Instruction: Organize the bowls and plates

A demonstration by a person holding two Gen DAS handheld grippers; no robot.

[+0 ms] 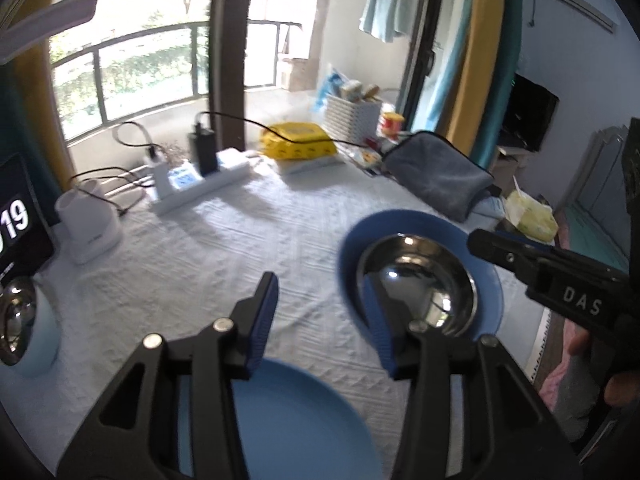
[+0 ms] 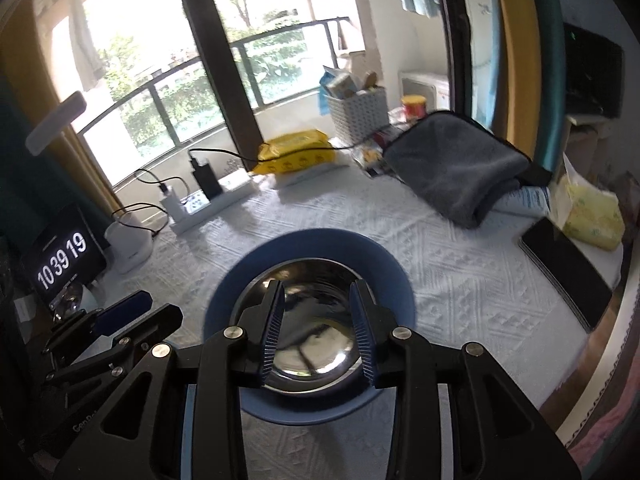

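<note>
The steel bowl [image 2: 310, 326] sits nested in a blue plate [image 2: 308, 248], likely for stacking. Both the left gripper [image 1: 320, 316] and the right gripper [image 2: 318, 330] hang open and empty. A second plate [image 1: 296, 420] probably waits below.

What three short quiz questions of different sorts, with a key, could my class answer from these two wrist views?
1. True or false: the steel bowl sits on a blue plate.
2. How many blue plates show in the left wrist view?
3. Which holds something: A left gripper, B right gripper, C neither?

Key: 1 true. 2 two: one under the bowl, a second blue plate nearer the camera. 3 C.
</note>
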